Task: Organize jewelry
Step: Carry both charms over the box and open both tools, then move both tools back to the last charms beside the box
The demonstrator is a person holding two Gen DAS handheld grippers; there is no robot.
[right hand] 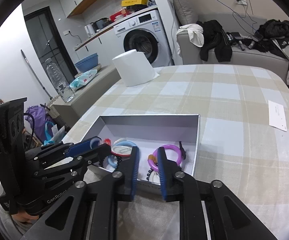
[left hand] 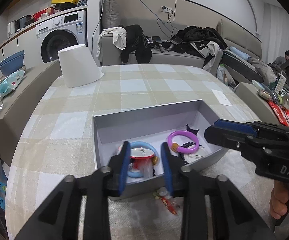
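Note:
A grey open box (left hand: 144, 110) (right hand: 150, 118) sits on the checked tablecloth and holds jewelry. Inside lie a light blue bangle (left hand: 144, 146) (right hand: 124, 144), a red-rimmed round piece (left hand: 142, 153), a purple bangle (left hand: 183, 140) (right hand: 167, 155) and dark beads (left hand: 181, 158). My left gripper (left hand: 145, 154) is open above the box's near left part, nothing between its pads. A small red and clear trinket (left hand: 167, 201) lies on the cloth outside the box's near wall. My right gripper (right hand: 147, 160) is open over the box's near edge, empty.
A white paper roll (left hand: 78, 68) (right hand: 135, 70) stands at the table's far left. A white card (left hand: 221, 97) (right hand: 277, 116) lies at the right. A sofa with clothes (left hand: 164, 46) stands behind the table, a low bench with basins (left hand: 12, 62) to the left.

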